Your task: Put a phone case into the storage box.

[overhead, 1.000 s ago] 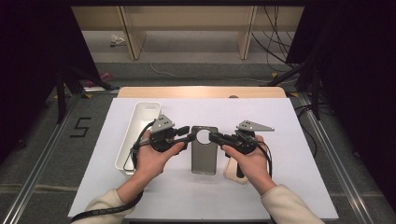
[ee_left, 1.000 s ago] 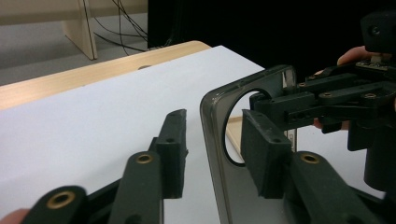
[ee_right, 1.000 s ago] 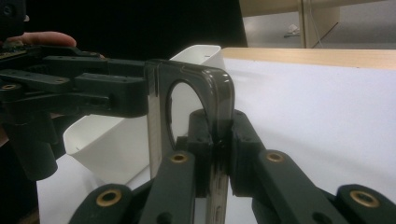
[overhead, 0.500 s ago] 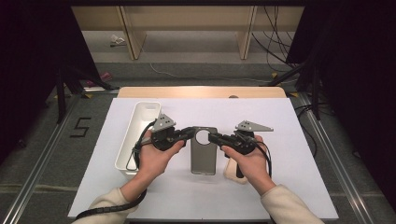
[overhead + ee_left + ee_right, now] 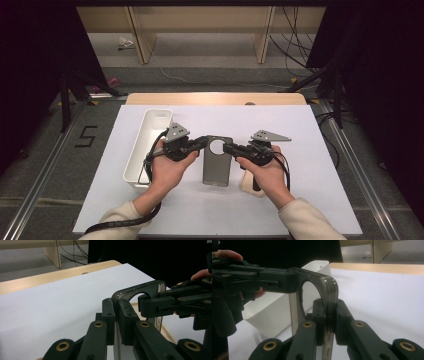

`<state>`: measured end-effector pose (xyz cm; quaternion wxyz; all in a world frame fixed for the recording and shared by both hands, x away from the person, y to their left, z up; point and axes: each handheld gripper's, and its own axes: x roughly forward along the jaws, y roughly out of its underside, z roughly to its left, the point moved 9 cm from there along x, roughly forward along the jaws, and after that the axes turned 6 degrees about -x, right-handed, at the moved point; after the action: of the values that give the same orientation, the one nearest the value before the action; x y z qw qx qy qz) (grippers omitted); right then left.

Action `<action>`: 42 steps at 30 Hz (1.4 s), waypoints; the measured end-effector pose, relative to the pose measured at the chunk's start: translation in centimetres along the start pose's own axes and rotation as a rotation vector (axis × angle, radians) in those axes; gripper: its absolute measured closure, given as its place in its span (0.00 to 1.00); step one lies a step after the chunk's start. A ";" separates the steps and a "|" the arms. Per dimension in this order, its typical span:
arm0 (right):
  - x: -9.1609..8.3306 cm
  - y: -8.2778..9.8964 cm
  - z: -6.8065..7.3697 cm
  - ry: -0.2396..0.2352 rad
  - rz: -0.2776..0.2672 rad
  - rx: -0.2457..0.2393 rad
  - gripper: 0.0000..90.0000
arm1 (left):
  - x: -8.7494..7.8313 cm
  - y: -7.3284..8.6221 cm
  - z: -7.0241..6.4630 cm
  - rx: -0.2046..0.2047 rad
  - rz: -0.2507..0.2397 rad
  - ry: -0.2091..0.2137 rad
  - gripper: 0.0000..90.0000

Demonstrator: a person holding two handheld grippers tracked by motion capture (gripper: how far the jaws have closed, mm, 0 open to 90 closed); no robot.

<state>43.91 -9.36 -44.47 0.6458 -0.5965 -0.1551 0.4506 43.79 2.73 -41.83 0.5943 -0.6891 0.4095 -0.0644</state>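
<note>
Both grippers' fingers point(image 5: 110, 322) pinch opposite top edges of a grey phone case point(image 5: 216, 162); the left gripper point(image 5: 202, 142) has just closed on it. The right gripper point(image 5: 227, 148) faces it above the white desk point(image 5: 310, 165), beside a white bin point(image 5: 145, 145).

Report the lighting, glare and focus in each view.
High view: bright, even light on the white table sheet, dark surroundings, everything sharp. Left gripper view: the smoky translucent phone case is sharp, with small glints on its rim; the near black jaws are soft. Right gripper view: glare streaks the case's curved corner; the white plastic bin is slightly soft.
</note>
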 end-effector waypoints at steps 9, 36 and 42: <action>0.0 -0.1 0.1 0.002 -0.003 -0.012 0.90 | -0.2 -0.2 0.0 0.014 -0.011 0.003 0.94; -0.2 -0.3 0.2 -0.020 0.032 -0.101 0.32 | -0.8 -0.9 1.2 0.069 -0.037 -0.054 0.94; -0.9 -0.5 -0.2 -0.018 0.017 -0.110 0.27 | -1.3 -1.6 1.7 0.058 -0.058 -0.058 0.95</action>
<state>43.73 -10.08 -43.78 0.6069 -0.6282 -0.1804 0.4521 44.71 4.81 -40.40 0.6237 -0.6847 0.3699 -0.0737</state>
